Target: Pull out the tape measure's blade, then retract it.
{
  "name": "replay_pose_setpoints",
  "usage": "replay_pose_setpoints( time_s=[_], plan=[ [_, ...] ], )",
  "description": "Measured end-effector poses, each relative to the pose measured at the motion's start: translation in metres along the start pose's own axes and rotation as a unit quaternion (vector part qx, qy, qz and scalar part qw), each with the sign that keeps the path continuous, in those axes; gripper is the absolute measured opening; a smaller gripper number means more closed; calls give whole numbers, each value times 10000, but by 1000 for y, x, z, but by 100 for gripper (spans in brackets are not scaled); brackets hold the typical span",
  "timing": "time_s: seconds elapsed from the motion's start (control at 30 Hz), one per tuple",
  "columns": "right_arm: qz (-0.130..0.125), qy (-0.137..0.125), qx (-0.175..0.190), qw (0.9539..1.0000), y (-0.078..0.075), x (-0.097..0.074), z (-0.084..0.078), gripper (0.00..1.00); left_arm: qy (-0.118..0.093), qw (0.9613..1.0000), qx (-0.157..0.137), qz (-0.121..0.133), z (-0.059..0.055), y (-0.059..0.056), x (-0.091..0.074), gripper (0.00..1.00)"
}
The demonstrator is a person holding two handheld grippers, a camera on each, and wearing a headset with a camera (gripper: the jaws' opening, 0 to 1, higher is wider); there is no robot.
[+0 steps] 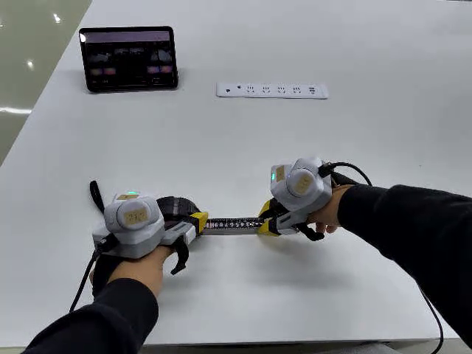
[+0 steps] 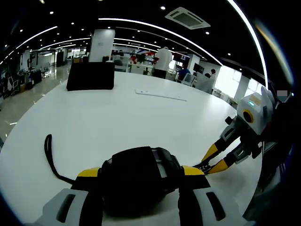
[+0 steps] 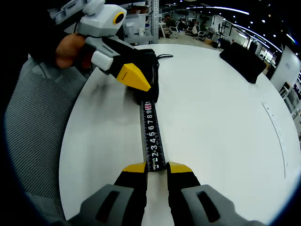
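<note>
A black tape measure case (image 1: 177,206) lies on the white table (image 1: 243,147), and my left gripper (image 1: 189,215) is shut on it, a yellow-tipped jaw on each side of the case (image 2: 138,176). A short length of blade (image 1: 230,223) runs from the case to the right. My right gripper (image 1: 265,223) is shut on the blade's end. In the right gripper view the blade (image 3: 151,132) shows numbers up to about nine between my right gripper (image 3: 155,167) and the case (image 3: 149,70). A black wrist strap (image 1: 96,195) trails left of the case.
A dark tablet (image 1: 128,57) stands propped at the far left. A white power strip (image 1: 272,90) lies at the far middle. The table's near edge (image 1: 295,341) runs just below both forearms. People and desks stand far off in the room behind.
</note>
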State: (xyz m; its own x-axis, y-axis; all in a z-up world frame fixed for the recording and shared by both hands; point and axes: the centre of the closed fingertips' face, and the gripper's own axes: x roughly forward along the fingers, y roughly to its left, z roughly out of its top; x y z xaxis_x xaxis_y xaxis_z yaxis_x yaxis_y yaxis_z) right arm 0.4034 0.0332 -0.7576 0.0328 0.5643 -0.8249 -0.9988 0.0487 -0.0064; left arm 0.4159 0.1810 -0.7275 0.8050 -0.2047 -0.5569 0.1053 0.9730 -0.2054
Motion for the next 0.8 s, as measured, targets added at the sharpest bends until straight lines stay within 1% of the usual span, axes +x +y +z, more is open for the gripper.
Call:
replay_pose_setpoints(
  time_s=[0.27,0.37,0.47,0.8],
  plan=[
    [-18,-36,94,9999,0,2,3,12,-5,10000,-2,-3,0,0,0,60],
    [-43,-34,33,10000,2,3,4,11,-11,10000,8,-1,0,0,0,60],
    [-45,-53,66,10000,2,4,5,11,-15,10000,10,0,1,0,0,60],
    [17,-72,95,9999,4,9,9,11,-9,10000,1,-12,1,0,0,60]
  ],
)
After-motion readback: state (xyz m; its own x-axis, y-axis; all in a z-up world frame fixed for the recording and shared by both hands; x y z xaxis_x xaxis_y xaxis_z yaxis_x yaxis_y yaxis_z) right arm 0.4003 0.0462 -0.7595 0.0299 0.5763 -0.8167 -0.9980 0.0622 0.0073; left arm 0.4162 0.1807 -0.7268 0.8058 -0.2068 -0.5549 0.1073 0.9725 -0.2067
